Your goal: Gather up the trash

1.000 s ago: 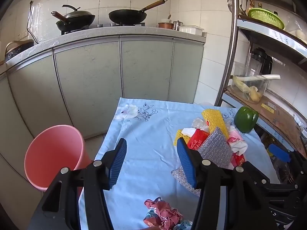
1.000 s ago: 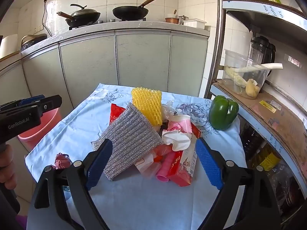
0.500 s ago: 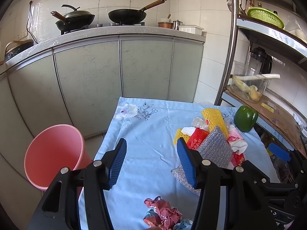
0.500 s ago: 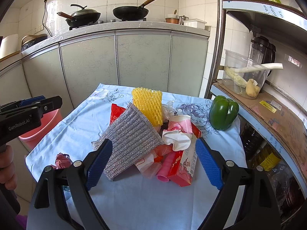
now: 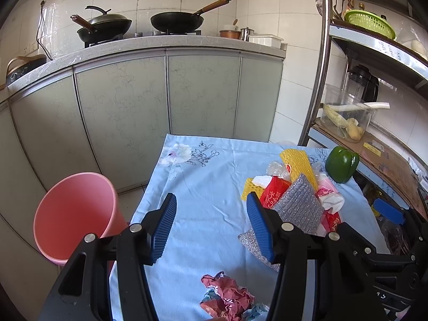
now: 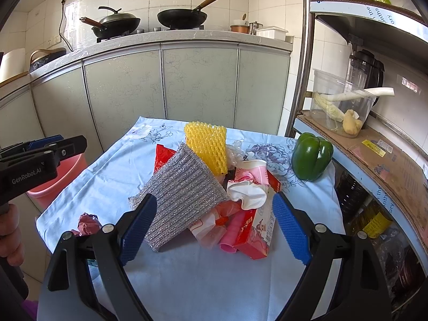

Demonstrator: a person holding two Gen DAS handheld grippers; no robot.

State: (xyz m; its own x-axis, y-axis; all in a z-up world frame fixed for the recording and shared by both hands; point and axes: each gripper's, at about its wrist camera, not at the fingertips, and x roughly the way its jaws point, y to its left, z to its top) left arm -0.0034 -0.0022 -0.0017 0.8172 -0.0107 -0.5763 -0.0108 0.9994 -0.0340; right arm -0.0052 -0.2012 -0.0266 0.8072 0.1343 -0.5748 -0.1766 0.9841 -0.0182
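Observation:
A heap of trash lies on the blue tablecloth (image 6: 112,176): a silver bubble-wrap pouch (image 6: 184,192), yellow foam netting (image 6: 207,147), a red wrapper (image 6: 163,156), crumpled white paper (image 6: 247,191) and a red-and-white carton (image 6: 260,230). A crumpled red wrapper (image 5: 227,295) lies apart at the cloth's near edge. My right gripper (image 6: 214,228) stands open above the near side of the heap, holding nothing. My left gripper (image 5: 211,226) is open and empty over bare cloth, left of the heap. A pink bin (image 5: 72,211) stands on the floor left of the table.
A green bell pepper (image 6: 311,156) sits at the table's far right corner. A metal shelf rack (image 6: 374,149) with a clear container of vegetables stands on the right. Grey kitchen cabinets (image 5: 160,96) with two woks on top run behind the table.

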